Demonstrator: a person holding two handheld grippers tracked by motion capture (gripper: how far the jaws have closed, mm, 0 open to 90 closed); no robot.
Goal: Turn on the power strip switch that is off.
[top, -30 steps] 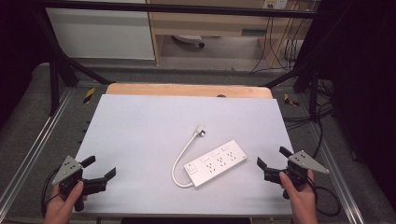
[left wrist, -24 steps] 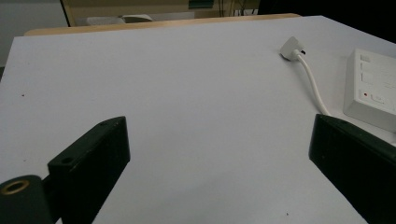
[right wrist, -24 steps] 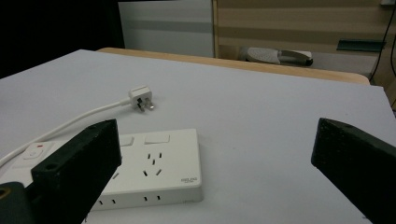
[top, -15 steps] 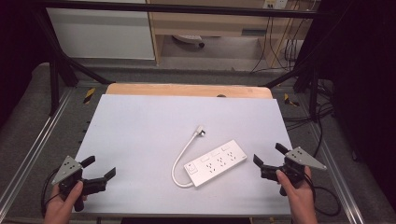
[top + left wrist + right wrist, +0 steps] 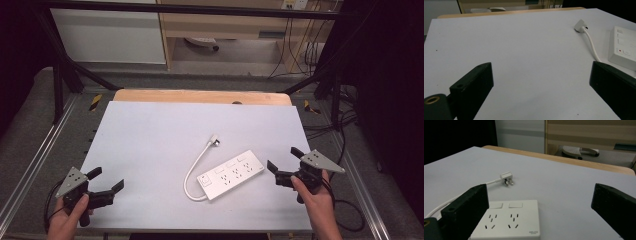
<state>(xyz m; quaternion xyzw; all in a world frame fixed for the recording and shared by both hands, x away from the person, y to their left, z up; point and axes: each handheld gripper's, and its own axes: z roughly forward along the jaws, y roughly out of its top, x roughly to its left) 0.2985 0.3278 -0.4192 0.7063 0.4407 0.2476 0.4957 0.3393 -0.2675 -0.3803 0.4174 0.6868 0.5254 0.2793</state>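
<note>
The left hand point(image 5: 67, 220) grips the left claw point(image 5: 107, 180) low at the near left, jaws spread wide and empty. The right hand point(image 5: 317, 202) holds the right claw point(image 5: 284, 165) at the near right, jaws likewise wide apart, pointing inward.

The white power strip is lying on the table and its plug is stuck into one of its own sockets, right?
Not quite. The power strip lies on the table, but its plug rests loose on the tabletop, apart from the sockets. The right gripper view shows it.
</note>
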